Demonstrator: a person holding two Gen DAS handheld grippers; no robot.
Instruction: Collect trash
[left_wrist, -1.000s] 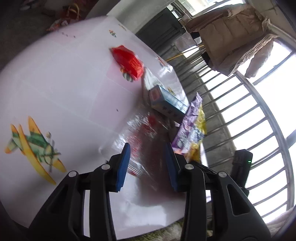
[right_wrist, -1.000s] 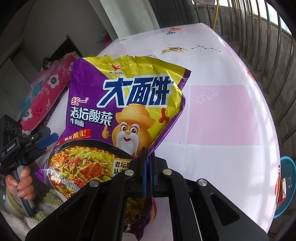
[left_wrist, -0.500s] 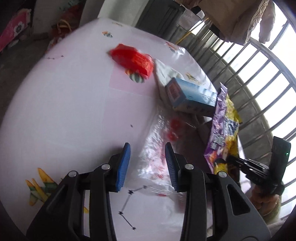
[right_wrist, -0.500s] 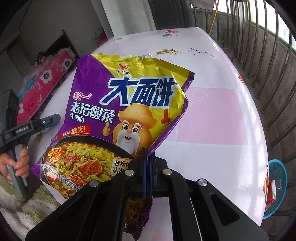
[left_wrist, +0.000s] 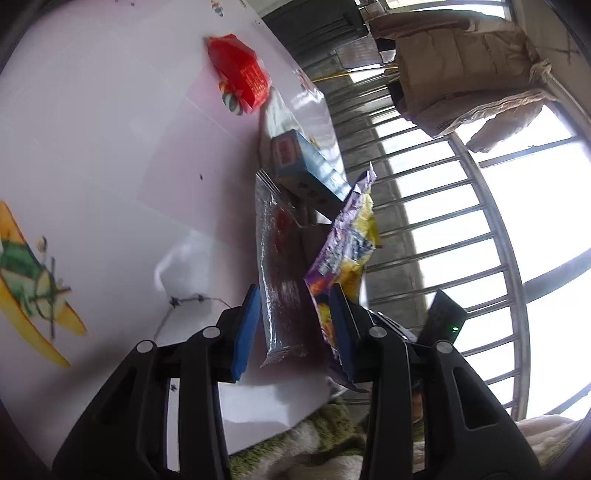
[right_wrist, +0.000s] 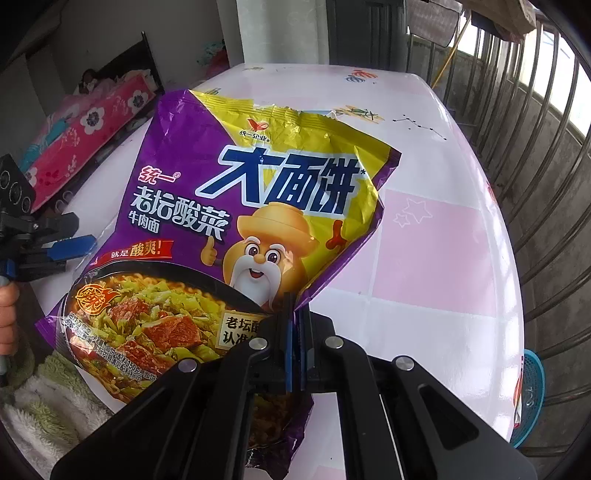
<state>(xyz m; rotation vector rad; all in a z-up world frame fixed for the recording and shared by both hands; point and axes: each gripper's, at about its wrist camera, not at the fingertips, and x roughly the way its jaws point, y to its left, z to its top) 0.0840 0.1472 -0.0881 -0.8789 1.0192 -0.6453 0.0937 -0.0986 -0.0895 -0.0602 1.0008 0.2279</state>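
Right gripper (right_wrist: 294, 328) clamps the noodle bag (right_wrist: 236, 206) clear of the tabletop (right_wrist: 436, 236) — left gripper (left_wrist: 295, 325), jaws apart, straddles the clear wrapper (left_wrist: 277, 266), ready to pinch.

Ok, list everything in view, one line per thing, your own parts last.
noodle packet: one, purple and yellow, pinched in right gripper over the table.
clear wrapper: one, transparent with red print, between the left fingers.
blue box: one, on table beyond the wrapper.
red packet: one, far side of table.
basket: one, blue, beside table edge.
table: one, white and pink.
jacket: one, beige, hanging by window bars.
left gripper: open.
right gripper: shut.
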